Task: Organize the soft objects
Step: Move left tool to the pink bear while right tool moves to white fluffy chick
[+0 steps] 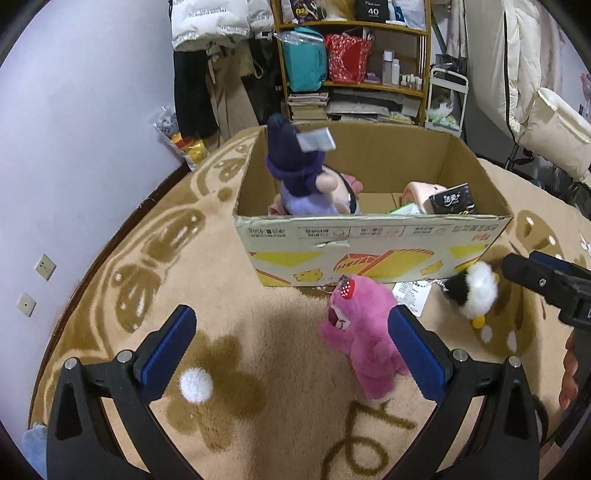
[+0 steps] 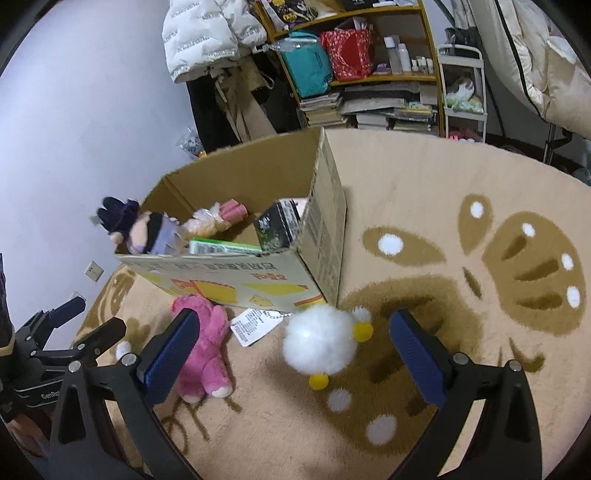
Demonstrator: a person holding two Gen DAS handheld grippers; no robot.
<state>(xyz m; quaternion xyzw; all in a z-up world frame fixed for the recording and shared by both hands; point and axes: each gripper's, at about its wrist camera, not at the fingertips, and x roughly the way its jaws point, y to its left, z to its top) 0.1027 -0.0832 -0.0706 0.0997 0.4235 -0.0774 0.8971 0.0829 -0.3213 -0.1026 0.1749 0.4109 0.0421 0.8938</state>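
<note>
On beige patterned rug point(image 2: 424, 192), cardboard box point(image 1: 369, 251), wooden shelf point(image 1: 424, 33) behind, left claw point(image 1: 291, 350) and right claw point(image 2: 295, 354) both apart.

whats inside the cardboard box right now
Inside the cardboard box: a purple-hatted doll leaning at the left end, a pink-and-cream plush, a green pack and a black tissue pack. The near wall hides whatever lies low behind it.

Home bedroom; patterned rug point(image 2: 461, 192), cluttered shelf point(image 1: 354, 55), hanging coats point(image 1: 207, 22)
</note>
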